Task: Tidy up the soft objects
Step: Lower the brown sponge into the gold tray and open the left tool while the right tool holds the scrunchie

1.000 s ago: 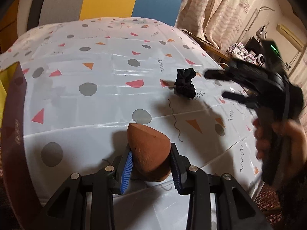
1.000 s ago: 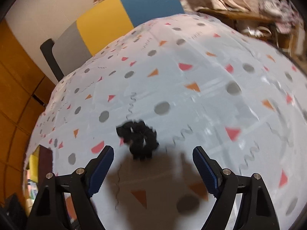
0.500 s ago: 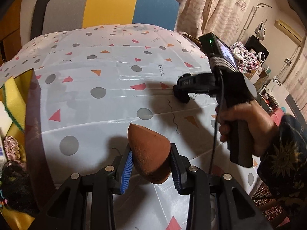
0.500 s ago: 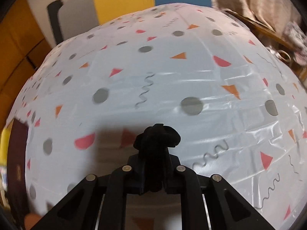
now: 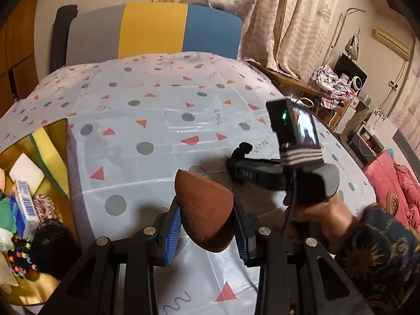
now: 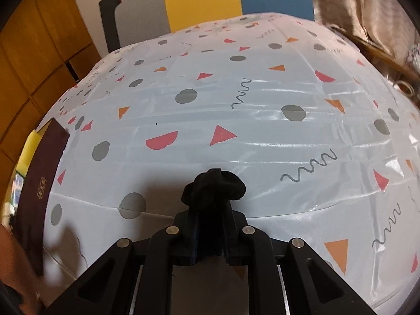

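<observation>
My left gripper [image 5: 207, 232] is shut on a brown teardrop makeup sponge [image 5: 203, 210], held above the patterned tablecloth [image 5: 162, 120]. My right gripper [image 6: 210, 225] is shut on a black scrunchie [image 6: 214, 187], lifted just above the cloth; it also shows in the left wrist view [image 5: 240, 157], to the right of the sponge, with the scrunchie [image 5: 242, 149] sticking out of its tip. A gold-lined box [image 5: 56, 136] at the left edge holds a yellow sponge [image 5: 48, 152], a white sponge, a pink scrunchie [image 5: 44, 206] and other soft items.
The box's dark wall [image 6: 39, 183] stands at the left of the right wrist view. A grey, yellow and blue chair back [image 5: 152, 31] stands behind the table. Curtains, shelves and a red cushion [image 5: 388, 176] lie to the right, off the table.
My right gripper closed on the black scrunchie and lifted it toward the left. My left gripper rose and drew back with the sponge, so the box came into view.
</observation>
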{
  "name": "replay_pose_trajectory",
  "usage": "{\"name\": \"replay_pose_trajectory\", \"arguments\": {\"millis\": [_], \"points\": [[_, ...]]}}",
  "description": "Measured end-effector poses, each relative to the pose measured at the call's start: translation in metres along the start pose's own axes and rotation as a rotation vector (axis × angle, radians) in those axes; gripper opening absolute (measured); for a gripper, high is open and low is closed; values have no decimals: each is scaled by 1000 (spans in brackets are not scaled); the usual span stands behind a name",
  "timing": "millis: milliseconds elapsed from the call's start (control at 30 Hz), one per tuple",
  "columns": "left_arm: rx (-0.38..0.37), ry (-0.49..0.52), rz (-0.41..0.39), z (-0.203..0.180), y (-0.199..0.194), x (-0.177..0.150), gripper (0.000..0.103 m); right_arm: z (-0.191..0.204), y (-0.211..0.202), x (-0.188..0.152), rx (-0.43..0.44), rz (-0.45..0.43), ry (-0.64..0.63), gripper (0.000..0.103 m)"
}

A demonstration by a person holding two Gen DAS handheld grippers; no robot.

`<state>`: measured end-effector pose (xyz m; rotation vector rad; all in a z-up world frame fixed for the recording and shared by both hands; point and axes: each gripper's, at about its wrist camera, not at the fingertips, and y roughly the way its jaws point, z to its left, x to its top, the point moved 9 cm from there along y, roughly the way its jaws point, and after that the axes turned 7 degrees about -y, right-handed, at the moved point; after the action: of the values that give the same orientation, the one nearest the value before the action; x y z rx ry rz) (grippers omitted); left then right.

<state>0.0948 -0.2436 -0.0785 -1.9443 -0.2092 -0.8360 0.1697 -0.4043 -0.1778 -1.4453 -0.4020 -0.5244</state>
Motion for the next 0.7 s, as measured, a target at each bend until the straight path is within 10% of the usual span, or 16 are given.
{"name": "replay_pose_trajectory", "arguments": {"millis": [700], "points": [[-14, -85, -90, 31, -69, 11, 36, 7, -3, -4, -79, -66, -57, 15]]}}
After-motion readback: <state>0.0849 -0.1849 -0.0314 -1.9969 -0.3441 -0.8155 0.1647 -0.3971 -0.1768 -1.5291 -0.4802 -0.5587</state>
